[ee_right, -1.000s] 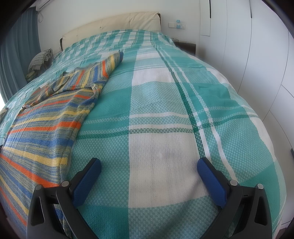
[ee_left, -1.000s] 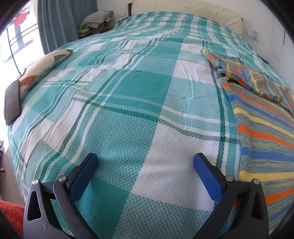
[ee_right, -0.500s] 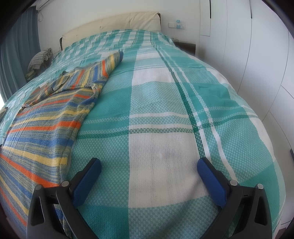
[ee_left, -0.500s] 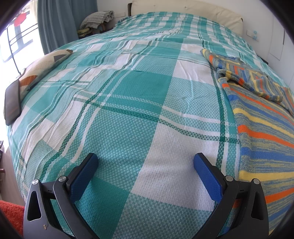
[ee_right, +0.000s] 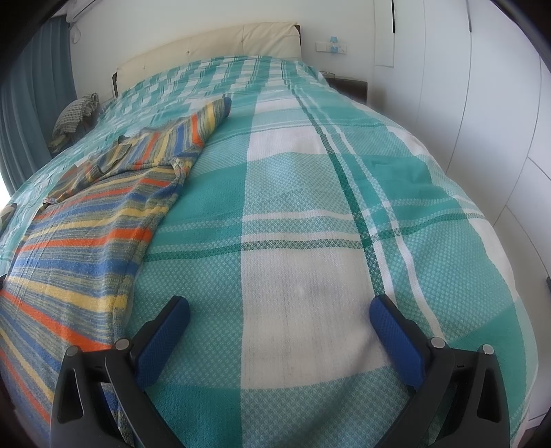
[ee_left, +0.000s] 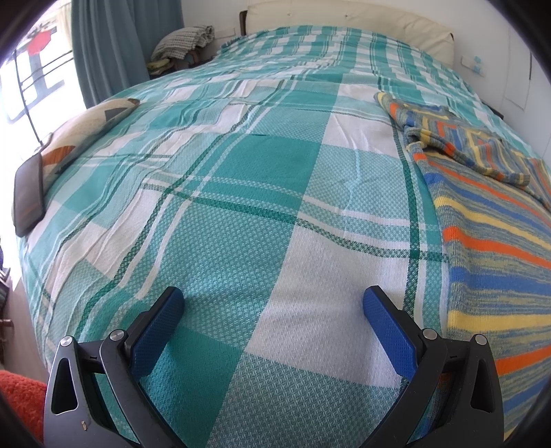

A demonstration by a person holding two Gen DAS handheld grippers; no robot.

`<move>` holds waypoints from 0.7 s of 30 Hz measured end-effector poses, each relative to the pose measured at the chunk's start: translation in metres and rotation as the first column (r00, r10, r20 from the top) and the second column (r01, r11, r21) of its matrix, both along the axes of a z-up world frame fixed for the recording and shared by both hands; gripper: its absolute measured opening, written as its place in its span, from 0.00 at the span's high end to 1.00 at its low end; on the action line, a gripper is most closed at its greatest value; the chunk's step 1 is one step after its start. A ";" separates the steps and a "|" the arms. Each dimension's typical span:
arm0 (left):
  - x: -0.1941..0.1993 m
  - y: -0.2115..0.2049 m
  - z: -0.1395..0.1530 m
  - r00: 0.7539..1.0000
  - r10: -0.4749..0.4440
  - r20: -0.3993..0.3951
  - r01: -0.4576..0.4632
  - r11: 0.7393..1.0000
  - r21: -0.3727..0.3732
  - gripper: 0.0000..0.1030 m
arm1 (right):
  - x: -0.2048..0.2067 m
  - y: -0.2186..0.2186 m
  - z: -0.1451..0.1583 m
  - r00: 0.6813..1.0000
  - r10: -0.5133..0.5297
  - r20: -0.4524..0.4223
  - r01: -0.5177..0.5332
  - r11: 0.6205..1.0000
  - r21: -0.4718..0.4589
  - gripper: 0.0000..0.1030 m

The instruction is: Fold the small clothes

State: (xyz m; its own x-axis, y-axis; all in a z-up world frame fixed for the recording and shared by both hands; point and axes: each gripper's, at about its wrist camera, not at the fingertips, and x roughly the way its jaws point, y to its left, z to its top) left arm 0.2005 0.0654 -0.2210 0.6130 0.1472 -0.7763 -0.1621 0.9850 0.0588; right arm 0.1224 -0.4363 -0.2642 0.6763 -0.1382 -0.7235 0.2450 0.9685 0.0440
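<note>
- Lying at the far left edge of the bed (ee_left: pixel 241 193), a dark phone (ee_left: pixel 29 193) rests against a patterned cushion (ee_left: pixel 93 120), well apart from everything else.
- Behind them hang a blue-grey curtain (ee_left: pixel 113 44) and, near the headboard (ee_left: pixel 351 17), a heap of checked fabric (ee_left: pixel 182 41) — perhaps folded towels, too small to be sure.
- The left gripper (ee_left: pixel 273 303) hovers low over the teal-and-white plaid bedspread, its blue pads (ee_left: pixel 156 331) spread wide with nothing between them.
- Just beside its right finger, the striped garment (ee_left: pixel 489 241) in orange, blue and yellow lies spread flat on the bedspread, its upper part bunched and folded over towards the headboard.
- The right gripper (ee_right: pixel 279 310) also stands wide apart and empty, over bare bedspread, with the garment's edge next to its left finger.
- White wardrobe panels (ee_right: pixel 482 86) line the wall on the far right.
</note>
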 end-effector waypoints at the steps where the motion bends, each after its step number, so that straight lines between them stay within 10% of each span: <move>1: 0.000 -0.001 0.000 1.000 -0.002 0.001 0.002 1.000 0.005 0.01 | 0.000 0.000 0.000 1.000 -0.001 0.000 0.001 1.000 -0.002 0.00; 21: -0.010 -0.006 -0.002 1.000 -0.008 0.005 0.008 1.000 0.026 0.00 | 0.000 0.002 -0.001 1.000 -0.006 -0.006 0.006 1.000 -0.022 0.00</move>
State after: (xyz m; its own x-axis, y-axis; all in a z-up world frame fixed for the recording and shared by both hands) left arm 0.1902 0.0595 -0.2235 0.6179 0.1624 -0.7693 -0.1545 0.9844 0.0837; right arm 0.1228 -0.4341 -0.2651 0.6712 -0.1583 -0.7242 0.2511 0.9677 0.0211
